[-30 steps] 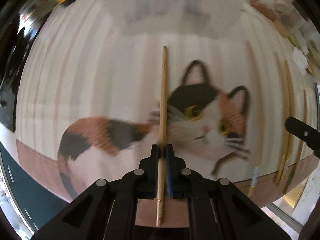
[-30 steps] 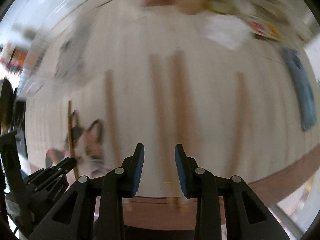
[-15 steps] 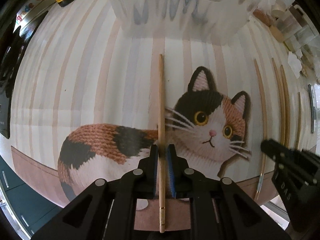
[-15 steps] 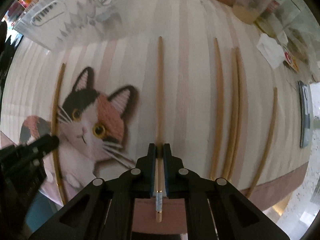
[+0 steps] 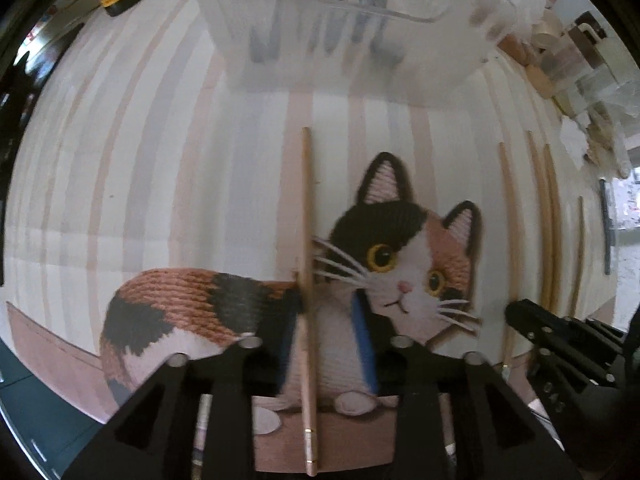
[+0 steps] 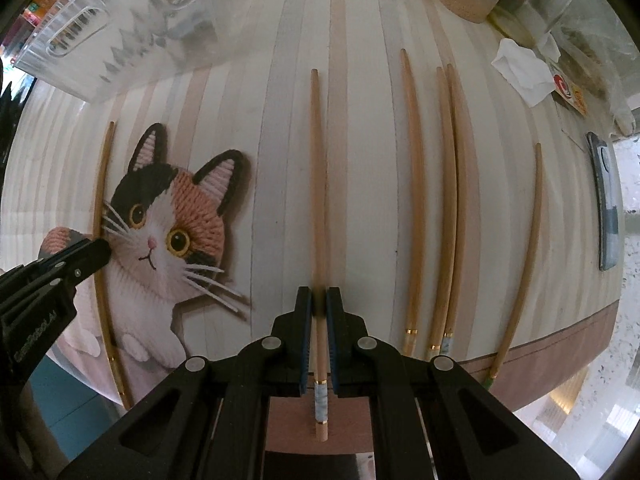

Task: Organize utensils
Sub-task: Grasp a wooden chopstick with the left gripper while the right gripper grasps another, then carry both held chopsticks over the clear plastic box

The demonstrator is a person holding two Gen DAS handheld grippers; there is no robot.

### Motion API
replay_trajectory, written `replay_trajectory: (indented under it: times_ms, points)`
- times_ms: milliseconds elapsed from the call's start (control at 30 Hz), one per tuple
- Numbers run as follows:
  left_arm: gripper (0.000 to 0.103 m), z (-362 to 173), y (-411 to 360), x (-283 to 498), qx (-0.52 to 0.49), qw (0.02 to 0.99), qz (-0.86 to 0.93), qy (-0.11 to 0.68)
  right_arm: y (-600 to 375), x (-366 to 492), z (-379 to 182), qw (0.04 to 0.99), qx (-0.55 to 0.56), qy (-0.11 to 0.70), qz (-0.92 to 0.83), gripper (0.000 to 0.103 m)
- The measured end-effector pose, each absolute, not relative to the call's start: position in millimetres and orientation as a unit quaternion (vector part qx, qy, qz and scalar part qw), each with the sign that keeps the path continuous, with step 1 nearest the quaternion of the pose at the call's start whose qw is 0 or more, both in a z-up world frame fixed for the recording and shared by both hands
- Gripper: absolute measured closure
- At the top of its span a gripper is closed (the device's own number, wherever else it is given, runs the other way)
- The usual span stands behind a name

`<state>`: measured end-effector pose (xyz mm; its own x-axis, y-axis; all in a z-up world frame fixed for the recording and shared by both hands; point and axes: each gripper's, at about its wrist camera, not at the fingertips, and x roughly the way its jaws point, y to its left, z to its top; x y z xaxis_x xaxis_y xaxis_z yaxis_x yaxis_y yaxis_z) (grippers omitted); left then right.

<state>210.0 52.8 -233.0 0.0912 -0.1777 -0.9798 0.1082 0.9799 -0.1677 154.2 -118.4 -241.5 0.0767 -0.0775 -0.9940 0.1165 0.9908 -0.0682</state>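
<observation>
You see pale wooden chopsticks [image 6: 414,200] with thin gold bands; one chopstick [image 6: 319,216] carries a marbled blue-white section. The mat [image 6: 360,120] is cream with beige and grey stripes, a pinkish-brown border and a calico cat print [image 5: 384,264]: orange, black, white, yellow eyes.

A striped cat-print cloth [image 6: 360,128] covers the bench; chopsticks [image 6: 416,200] lie near its front edge, a clear basket [image 6: 104,40] at the back.
</observation>
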Motion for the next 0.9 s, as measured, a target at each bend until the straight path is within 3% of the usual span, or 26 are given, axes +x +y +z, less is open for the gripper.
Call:
replay_trajectory:
  times_ms: [167,200,267,567,900]
  points:
    - [0.075,-230,38,215,0.002,0.743,-0.09,0.663,-107,162,-251,0.735,0.018,0.674,-0.072,0.095]
    - [0.079,-229,37,215,0.007,0.746,-0.085,0.661,-106,164,-251,0.736,0.019,0.672,-0.074,0.095]
    - [0.098,-229,37,213,0.019,0.75,-0.077,0.656,-104,164,-251,0.739,0.02,0.669,-0.076,0.095]
    - [0.099,-214,61,206,0.026,0.77,-0.053,0.636,-110,143,-251,0.752,0.043,0.652,-0.08,0.096]
    - [0.099,-160,104,193,0.02,0.807,-0.022,0.59,-114,120,-216,0.775,0.077,0.624,-0.066,0.096]
